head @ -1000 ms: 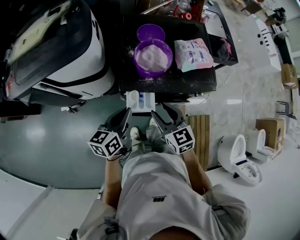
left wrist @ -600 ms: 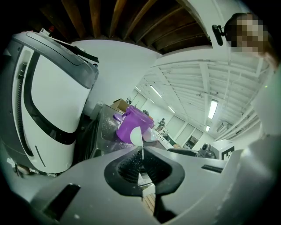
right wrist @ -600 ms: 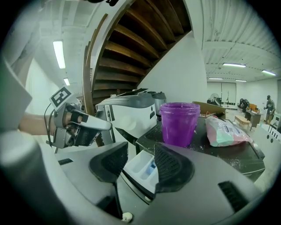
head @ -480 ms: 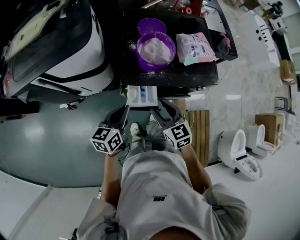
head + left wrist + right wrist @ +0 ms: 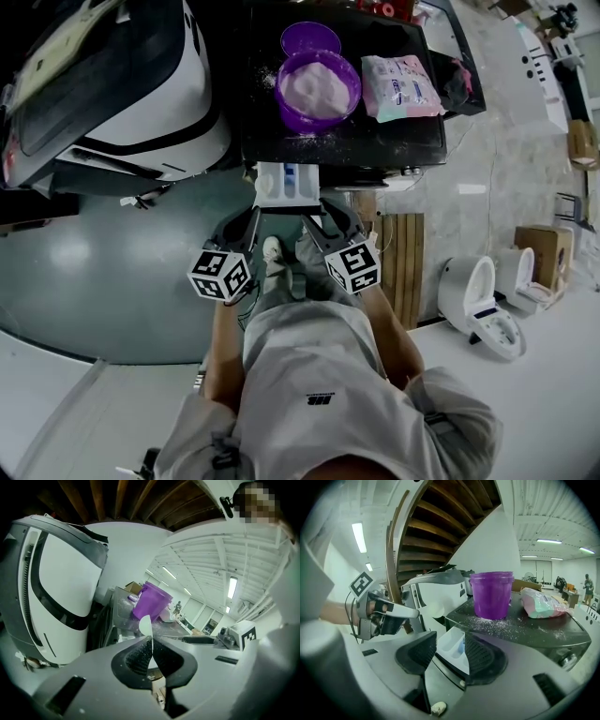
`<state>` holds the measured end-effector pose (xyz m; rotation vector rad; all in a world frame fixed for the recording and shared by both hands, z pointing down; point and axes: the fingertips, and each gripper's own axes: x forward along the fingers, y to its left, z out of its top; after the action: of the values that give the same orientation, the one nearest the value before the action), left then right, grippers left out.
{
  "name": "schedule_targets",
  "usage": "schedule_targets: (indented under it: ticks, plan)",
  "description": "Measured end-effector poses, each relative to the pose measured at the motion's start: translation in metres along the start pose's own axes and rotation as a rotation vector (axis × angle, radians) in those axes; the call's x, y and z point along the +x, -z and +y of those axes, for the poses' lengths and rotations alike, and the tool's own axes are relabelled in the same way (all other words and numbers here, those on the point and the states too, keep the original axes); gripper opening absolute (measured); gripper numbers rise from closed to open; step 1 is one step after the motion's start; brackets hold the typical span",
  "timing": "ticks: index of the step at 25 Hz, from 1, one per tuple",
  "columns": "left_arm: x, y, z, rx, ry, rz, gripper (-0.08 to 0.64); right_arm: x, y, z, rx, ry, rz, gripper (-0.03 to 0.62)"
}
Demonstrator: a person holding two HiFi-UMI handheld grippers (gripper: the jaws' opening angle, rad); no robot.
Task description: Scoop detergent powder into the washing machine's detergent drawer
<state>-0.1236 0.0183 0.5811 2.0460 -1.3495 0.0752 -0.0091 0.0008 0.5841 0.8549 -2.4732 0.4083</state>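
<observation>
Thin scoop (image 5: 146,625) is pinched by left gripper (image 5: 151,639); right gripper (image 5: 450,651) is held open, empty. Powder (image 5: 317,89) could be spilled short of near drawer (image 5: 281,185) if scoop is twisted.

right tongs (image 5: 451,660) apart (empty) | detergent drawer (image 5: 449,643) open beyond | purple tub (image 5: 491,595) on powder-dusted washer top (image 5: 525,625)

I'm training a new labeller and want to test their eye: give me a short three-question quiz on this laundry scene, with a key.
1. True or false: the detergent drawer is pushed shut.
2. The left gripper is shut on: A) a white scoop B) a bag C) nothing.
3. Fill in: the purple tub holds white ___.
Key: 1 false, it stands pulled out; 2 A; 3 powder.
</observation>
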Motion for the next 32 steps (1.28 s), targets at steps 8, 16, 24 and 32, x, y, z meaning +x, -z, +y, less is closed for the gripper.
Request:
schedule_targets:
  ticks: [8, 16, 24, 32]
  plan:
    - [0.015, 0.023, 0.013, 0.034, -0.051, 0.037, 0.017, 0.012, 0.023, -0.002, 0.025, -0.003, 0.030, 0.187]
    - [0.028, 0.034, 0.020, 0.149, -0.120, 0.089, 0.016, 0.018, 0.031, -0.008, 0.043, 0.006, 0.036, 0.187]
    - [0.038, 0.044, 0.023, 0.329, -0.192, 0.164, 0.016, 0.021, 0.038, -0.008, 0.048, 0.004, 0.047, 0.186]
    - [0.048, 0.058, 0.025, 0.528, -0.248, 0.241, 0.017, 0.027, 0.041, -0.007, 0.064, 0.001, 0.045, 0.186]
